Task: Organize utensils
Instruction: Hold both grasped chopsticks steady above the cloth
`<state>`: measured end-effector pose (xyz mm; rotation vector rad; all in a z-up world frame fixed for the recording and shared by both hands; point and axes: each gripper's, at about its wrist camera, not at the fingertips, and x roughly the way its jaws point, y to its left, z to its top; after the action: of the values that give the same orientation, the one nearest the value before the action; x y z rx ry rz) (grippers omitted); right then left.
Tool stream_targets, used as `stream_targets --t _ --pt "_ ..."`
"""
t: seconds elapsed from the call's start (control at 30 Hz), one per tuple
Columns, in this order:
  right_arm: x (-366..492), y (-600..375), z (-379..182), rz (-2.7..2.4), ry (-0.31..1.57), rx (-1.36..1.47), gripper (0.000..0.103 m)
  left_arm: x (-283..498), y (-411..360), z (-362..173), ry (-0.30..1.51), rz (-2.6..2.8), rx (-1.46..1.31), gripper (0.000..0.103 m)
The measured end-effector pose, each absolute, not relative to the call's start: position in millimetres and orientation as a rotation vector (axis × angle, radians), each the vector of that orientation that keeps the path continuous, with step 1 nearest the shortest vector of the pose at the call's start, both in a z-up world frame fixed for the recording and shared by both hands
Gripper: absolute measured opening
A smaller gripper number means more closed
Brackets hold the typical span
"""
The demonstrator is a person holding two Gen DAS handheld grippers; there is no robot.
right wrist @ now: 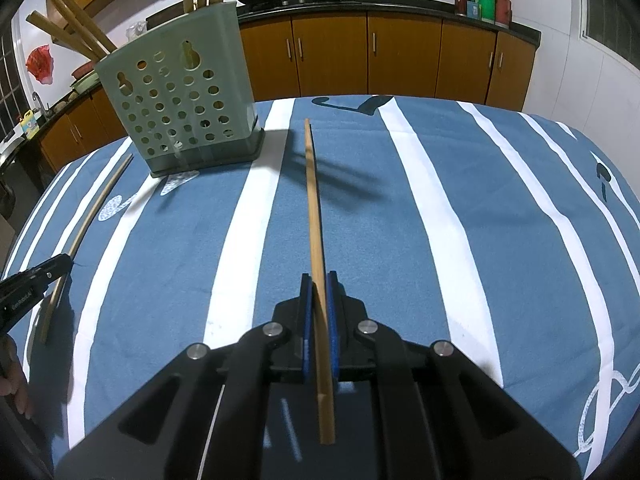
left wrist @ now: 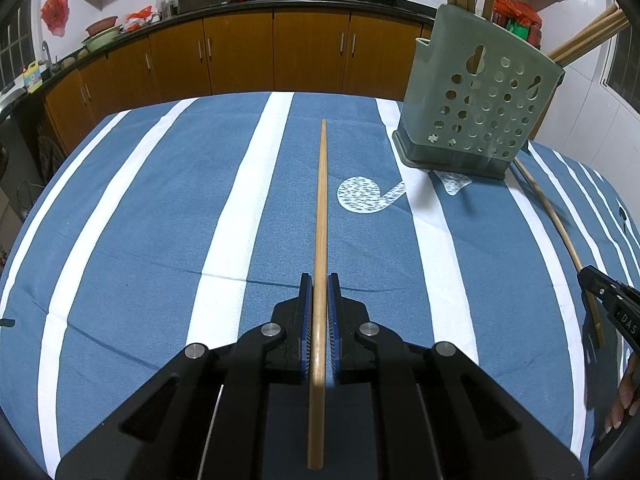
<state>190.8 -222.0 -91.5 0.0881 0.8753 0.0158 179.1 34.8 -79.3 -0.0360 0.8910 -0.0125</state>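
Left of the green holder (left wrist: 480, 108), my left gripper (left wrist: 319, 280) clamps one chopstick (left wrist: 321, 200); right of it, right gripper (right wrist: 319, 280) clamps another chopstick (right wrist: 313, 200). Both over the surface (left wrist: 160, 200). Best: tilt each tip down, lower slowly into holder top.

Blue-and-white striped tablecloth (left wrist: 160, 200), grey-green perforated holder (left wrist: 480, 112), tan wooden chopstick (left wrist: 321, 208)
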Motion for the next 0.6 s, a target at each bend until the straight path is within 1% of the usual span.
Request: stream_targets --t 0.6 --pt "190.6 -222.7 -91.5 0.017 0.875 0.090 0.009 178.7 35.3 -79.3 0.890 -0.010 -0.040 0.009"
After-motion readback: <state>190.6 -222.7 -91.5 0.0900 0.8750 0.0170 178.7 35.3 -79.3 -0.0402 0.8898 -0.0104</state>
